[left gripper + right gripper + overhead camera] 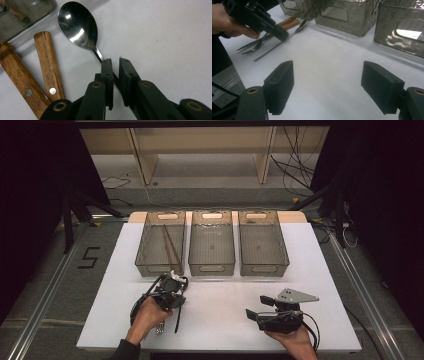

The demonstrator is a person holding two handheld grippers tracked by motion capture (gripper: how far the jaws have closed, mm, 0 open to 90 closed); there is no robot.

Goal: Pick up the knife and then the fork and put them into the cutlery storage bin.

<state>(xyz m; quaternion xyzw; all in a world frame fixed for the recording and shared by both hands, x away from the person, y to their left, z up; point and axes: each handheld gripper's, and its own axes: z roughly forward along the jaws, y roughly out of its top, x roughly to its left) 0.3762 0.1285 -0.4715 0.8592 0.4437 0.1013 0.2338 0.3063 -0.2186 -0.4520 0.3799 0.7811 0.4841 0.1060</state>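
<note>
Closing narrowly around the thin neck of a shiny stainless-steel spoon (pixel 78 26): the left gripper (pixel 114 65), black two-jawed and hand-held, its jaws standing almost together with the slim handle running between them; whether the pads are actually pressing the metal, hard to tell from the left gripper view. Lying flat on the white table top (pixel 220 315), that spoon, bowl facing up and pointing toward a smoky transparent plastic bin (pixel 161 244) at the left of a row of three. Resting just beside the spoon's bowl, two brown wooden riveted handles (pixel 47 65), fanned apart from each other. Lying near the same spot, seen from the right gripper view, a steel fork (pixel 255 48) with tines pointing toward the table's near edge. Sitting inside the left bin, a pair of dark brown chopsticks (pixel 168 245). Standing in the row further right, a middle bin (pixel 211 243) and a right bin (pixel 262 243). Hovering well apart from the cutlery over bare table, the right gripper (pixel 327 86), jaws spread wide and gripping nothing.
</note>
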